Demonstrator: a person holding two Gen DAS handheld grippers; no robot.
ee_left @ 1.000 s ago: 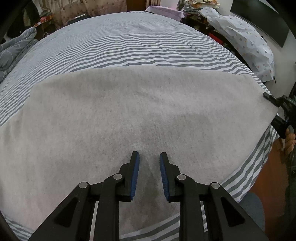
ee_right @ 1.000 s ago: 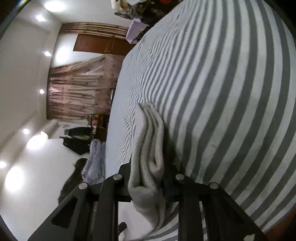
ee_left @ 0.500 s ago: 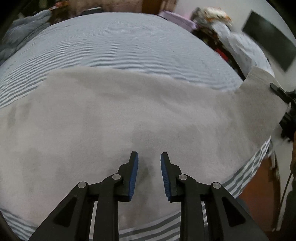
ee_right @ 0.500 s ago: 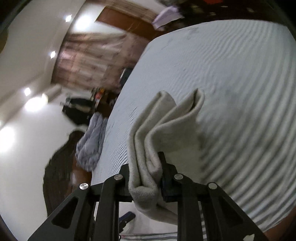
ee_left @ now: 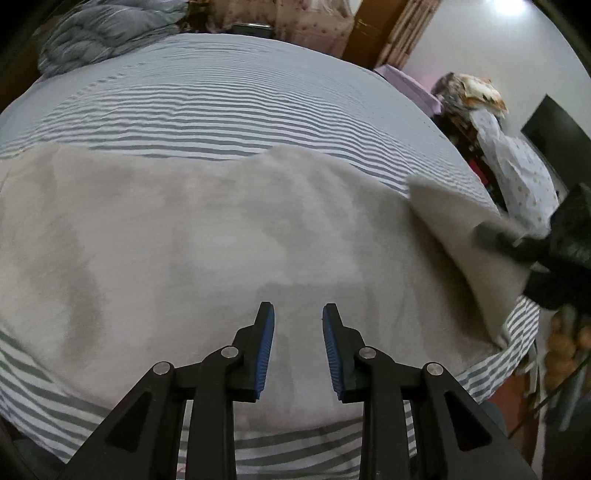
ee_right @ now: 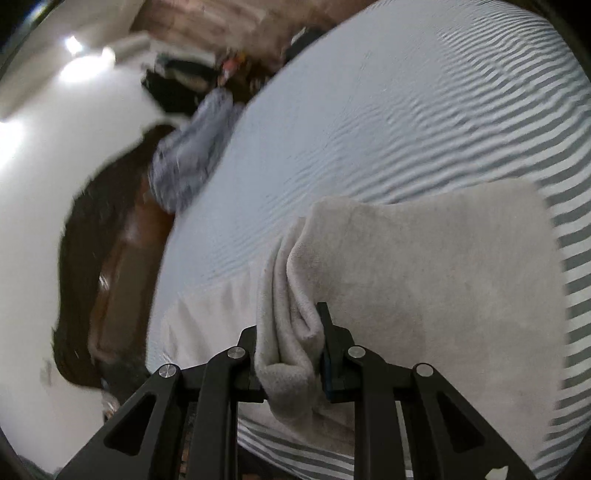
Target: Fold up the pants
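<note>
Right gripper (ee_right: 291,354), seen from its own wrist camera, clamps a bunched end of the grey pants (ee_right: 424,280), with several soft layers squeezed between its 2 black fingers (ee_right: 328,328). Compared with 1 second ago, when this end lay near the edge of the striped bed (ee_right: 424,110), the cloth now rises off the mattress and hangs as a slanted flap (ee_left: 461,229) at the right of the left wrist view, where the right gripper shows only as a dark blur. Judged from this, the first fold is under way: 1 end of the garment is being carried across the rest, and it is not yet laid down. Left gripper (ee_left: 298,343) hovers over the near part of the pants with nothing between its blue pads (ee_left: 266,350); its jaws have just been opening a little and stand at a narrow gap. Most of the garment lies flat across the near half of the bed, a broad pale band with a small hump along its far edge. Its fabric looks thick, matte and fleecy, with rounded edges where it doubles over. Beneath it, the sheet carries fine grey and white stripes, slightly rippled. A crumpled grey quilt (ee_left: 107,33) sits at the far left corner.
</note>
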